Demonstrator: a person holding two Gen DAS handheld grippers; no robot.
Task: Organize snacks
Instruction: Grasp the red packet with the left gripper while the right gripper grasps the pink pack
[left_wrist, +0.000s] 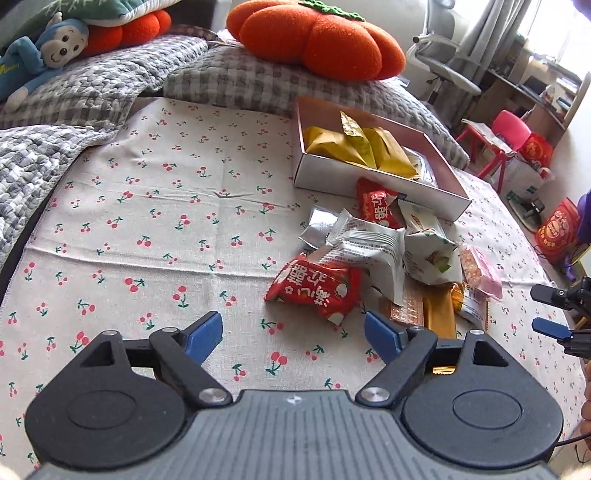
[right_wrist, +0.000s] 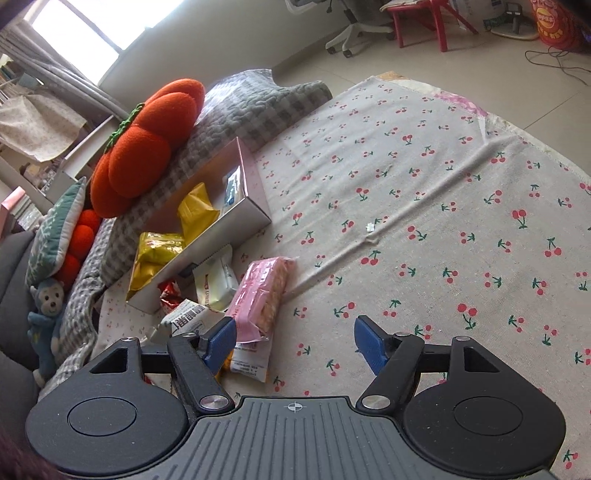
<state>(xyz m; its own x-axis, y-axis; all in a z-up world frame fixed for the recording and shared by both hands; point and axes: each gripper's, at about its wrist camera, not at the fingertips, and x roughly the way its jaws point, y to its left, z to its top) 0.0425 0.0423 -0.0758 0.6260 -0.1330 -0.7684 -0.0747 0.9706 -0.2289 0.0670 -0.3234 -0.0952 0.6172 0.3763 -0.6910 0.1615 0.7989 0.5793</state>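
Note:
A shallow pink-rimmed box (left_wrist: 334, 173) (right_wrist: 255, 192) lies on the cherry-print cloth (left_wrist: 166, 206) with several yellow packets (left_wrist: 360, 147) (right_wrist: 195, 212) inside. In front of it is a loose heap of snacks: a red packet (left_wrist: 314, 290), white packets (left_wrist: 369, 245) (right_wrist: 216, 280), a pink wafer pack (left_wrist: 482, 271) (right_wrist: 260, 291) and orange bars (left_wrist: 439, 314). My left gripper (left_wrist: 293, 334) is open over bare cloth, just short of the red packet. My right gripper (right_wrist: 295, 338) is open, its left finger beside the pink wafer pack, nothing between its pads. Its fingertips (left_wrist: 548, 325) show at the left wrist view's right edge.
An orange pumpkin cushion (left_wrist: 314, 37) (right_wrist: 144, 147) rests on a grey checked blanket (left_wrist: 240, 85) behind the box. A blue monkey toy (left_wrist: 40, 55) (right_wrist: 46, 314) lies to the side. A white office chair (left_wrist: 439, 62), red stools (left_wrist: 491, 147) and red bags (left_wrist: 554, 229) stand on the floor beyond.

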